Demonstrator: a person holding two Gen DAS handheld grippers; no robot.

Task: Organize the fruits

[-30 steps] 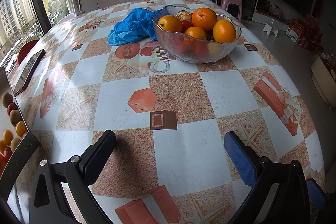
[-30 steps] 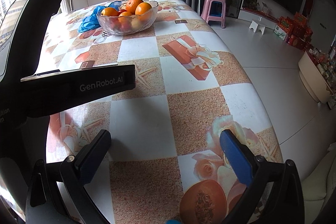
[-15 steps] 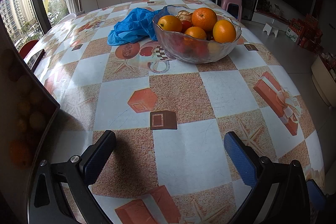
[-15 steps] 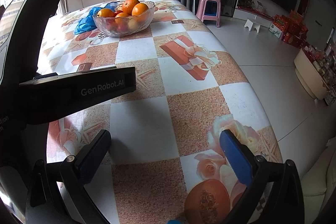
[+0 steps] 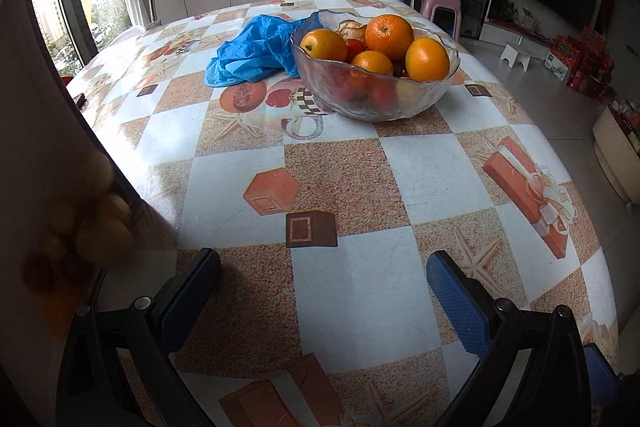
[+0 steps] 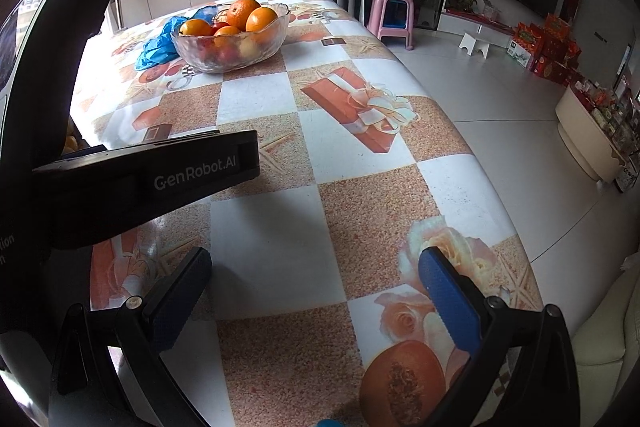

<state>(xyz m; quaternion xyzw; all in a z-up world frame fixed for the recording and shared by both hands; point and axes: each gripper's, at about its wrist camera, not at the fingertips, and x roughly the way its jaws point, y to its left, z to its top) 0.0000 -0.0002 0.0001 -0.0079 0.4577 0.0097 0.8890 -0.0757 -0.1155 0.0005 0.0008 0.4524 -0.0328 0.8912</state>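
A clear glass bowl (image 5: pixel 372 95) stands at the far middle of the table, heaped with oranges (image 5: pixel 389 31) and some red fruit. The right wrist view shows the same bowl (image 6: pixel 232 51) far off to the left. My left gripper (image 5: pixel 320 267) hovers open over the near part of the table, with nothing between its fingers. My right gripper (image 6: pixel 316 267) is open and empty too, low over the near right part of the table. The left gripper's black body (image 6: pixel 160 179) fills the left side of the right wrist view.
A crumpled blue plastic bag (image 5: pixel 256 55) lies touching the bowl's left side. A blurred flat panel with small fruit shapes on it (image 5: pixel 60 187) covers the left edge of the left wrist view. The table's right edge (image 6: pixel 472 147) drops to the floor; a pink stool (image 6: pixel 390 11) stands beyond.
The blurred panel with fruit shapes has swung further in from the left, hiding the dark flat device on the table's left edge. Both grippers have hardly moved and stay open.
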